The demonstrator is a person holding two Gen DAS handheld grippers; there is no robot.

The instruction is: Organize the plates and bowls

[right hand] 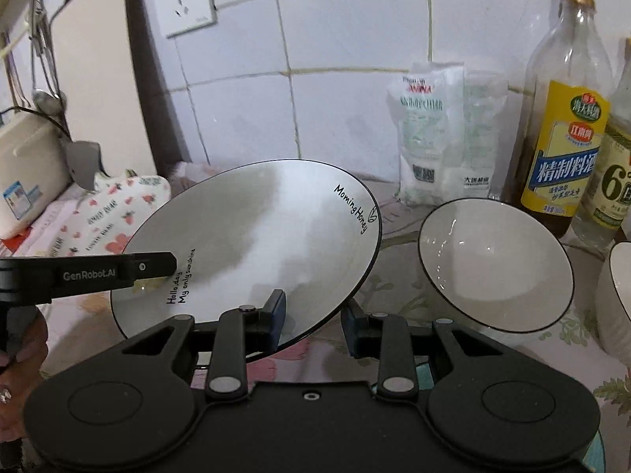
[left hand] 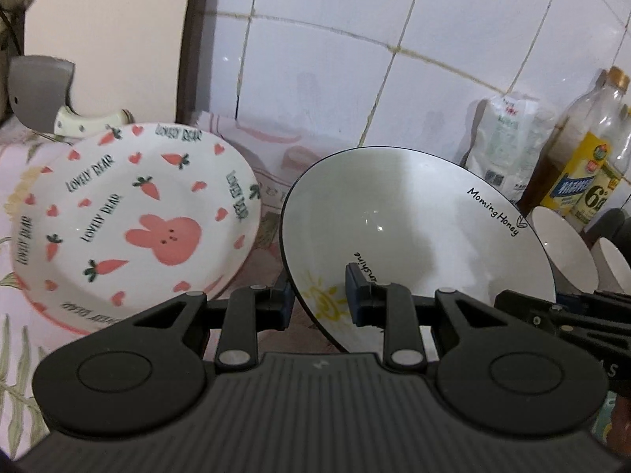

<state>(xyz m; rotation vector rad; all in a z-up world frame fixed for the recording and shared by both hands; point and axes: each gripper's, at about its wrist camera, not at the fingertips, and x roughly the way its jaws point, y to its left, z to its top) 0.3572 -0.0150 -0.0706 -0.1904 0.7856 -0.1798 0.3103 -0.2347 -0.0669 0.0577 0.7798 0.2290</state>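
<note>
Carry step: left gripper [left hand: 318, 295] and right gripper [right hand: 313, 321] each clench the white plate's [right hand: 252, 236] rim; next, lowering it onto the rabbit plate [left hand: 134, 220] left of it.

Rabbit plate [left hand: 130, 224] left of sunshine plate [left hand: 414, 232]; bottles [right hand: 560, 118] behind bowl [right hand: 497, 264].

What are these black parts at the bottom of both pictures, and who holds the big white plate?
Each picture comes from a camera mounted on a hand-held gripper that a person carries, one in each hand. The black parts are its two fingers. The left hand-held gripper and the right hand-held gripper each pinch the rim of the same black-rimmed plate, on opposite sides, tilting it. On the flowered cloth lie a rabbit plate, a white bowl, a salt bag and bottles.
</note>
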